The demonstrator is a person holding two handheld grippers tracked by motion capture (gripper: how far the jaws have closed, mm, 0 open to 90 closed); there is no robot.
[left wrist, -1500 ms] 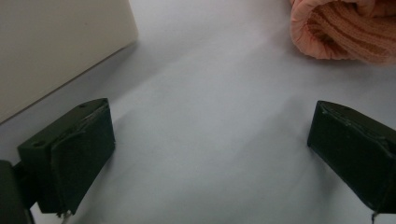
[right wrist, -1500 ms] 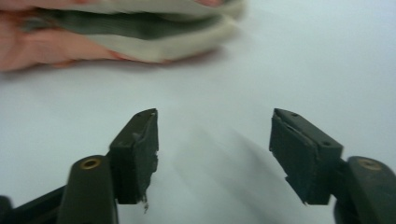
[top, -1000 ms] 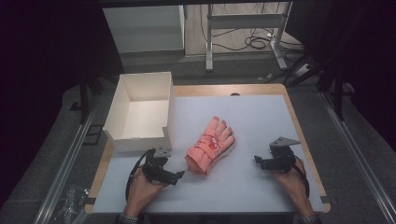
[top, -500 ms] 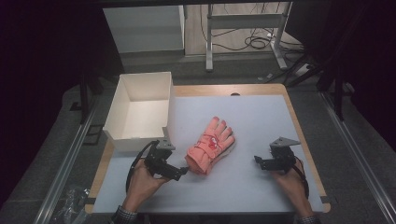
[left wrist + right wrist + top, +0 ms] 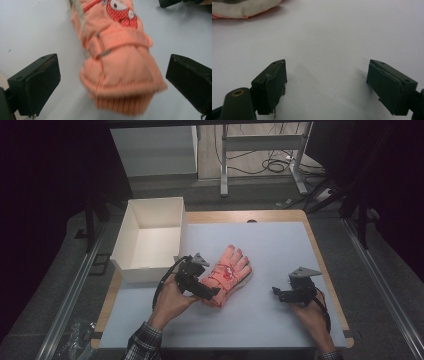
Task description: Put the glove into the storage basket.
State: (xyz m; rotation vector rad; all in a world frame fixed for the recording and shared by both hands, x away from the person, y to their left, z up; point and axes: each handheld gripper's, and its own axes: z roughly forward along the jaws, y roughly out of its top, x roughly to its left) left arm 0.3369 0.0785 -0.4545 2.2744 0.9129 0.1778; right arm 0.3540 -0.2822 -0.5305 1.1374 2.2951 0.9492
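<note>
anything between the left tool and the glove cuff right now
No, nothing visible. The left tool is open with its jaws either side of the glove at the cuff end, and only bare table lies in the gaps.

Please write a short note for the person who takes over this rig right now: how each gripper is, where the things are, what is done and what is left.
Left gripper: open, jaws on either side of the knit cuff of the orange glove, not yet closed on it.
Right gripper: open, holding nothing, low over the white table cover, to the right of the glove.
Glove: flat near the table's middle, fingers pointing away from the person.
White box: open, at the table's left edge; I see nothing in it.
Done: left gripper lined up on the cuff.
Left: close on the cuff and lift; probably the glove goes into the box.
</note>
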